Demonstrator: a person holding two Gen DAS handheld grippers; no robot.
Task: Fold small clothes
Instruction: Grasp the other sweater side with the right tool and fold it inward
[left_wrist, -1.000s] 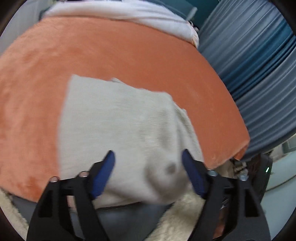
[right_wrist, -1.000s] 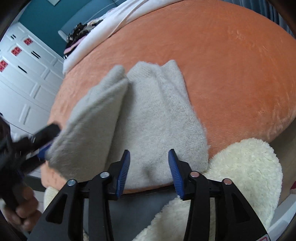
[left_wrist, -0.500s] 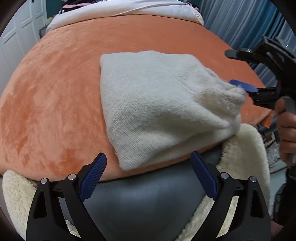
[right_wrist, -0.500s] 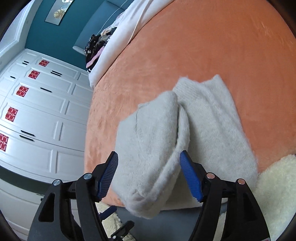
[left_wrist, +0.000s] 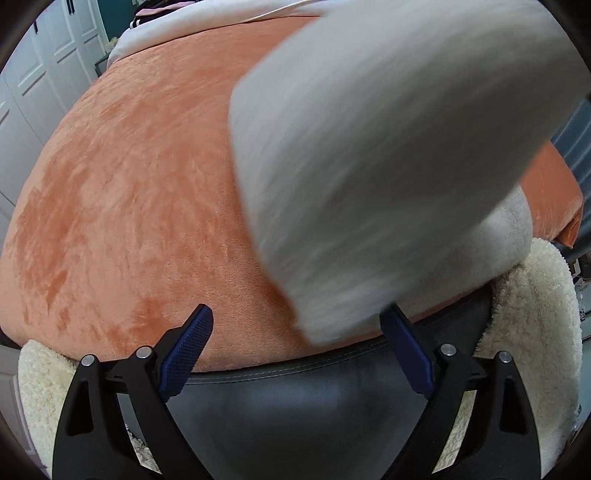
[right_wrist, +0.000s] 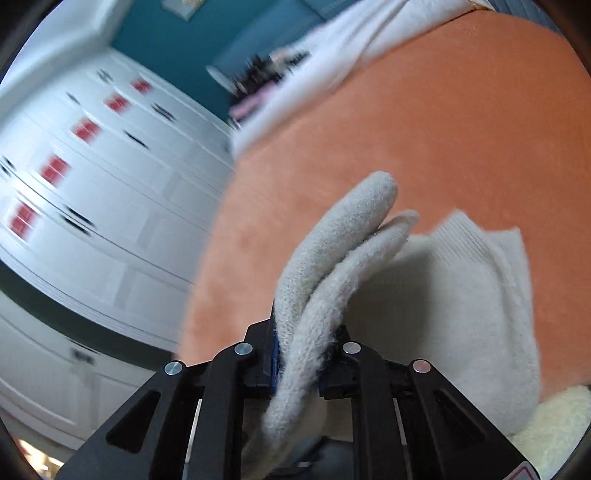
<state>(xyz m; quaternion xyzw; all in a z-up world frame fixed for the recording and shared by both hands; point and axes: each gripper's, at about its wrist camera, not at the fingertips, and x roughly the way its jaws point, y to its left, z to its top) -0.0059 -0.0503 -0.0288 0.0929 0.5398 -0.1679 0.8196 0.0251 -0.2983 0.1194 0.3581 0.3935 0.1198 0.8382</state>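
Note:
A cream knitted garment (right_wrist: 443, 306) lies on the orange plush cover (right_wrist: 461, 140). My right gripper (right_wrist: 297, 365) is shut on a doubled fold of the garment (right_wrist: 332, 258) and holds it lifted above the rest. In the left wrist view the lifted garment (left_wrist: 388, 155) hangs blurred over the right side, with its lower layer (left_wrist: 498, 243) on the orange cover (left_wrist: 140, 192). My left gripper (left_wrist: 295, 354) is open and empty at the cover's near edge, with the raised cloth above its right finger.
A grey padded edge (left_wrist: 314, 406) and cream fleece (left_wrist: 535, 314) lie at the near side. White bedding (right_wrist: 351, 48) lies at the far end. White cupboard doors (right_wrist: 92, 184) stand to the left.
My right gripper has closed on the folded edge of the garment and lifted it. My left gripper has stayed open at the near edge.

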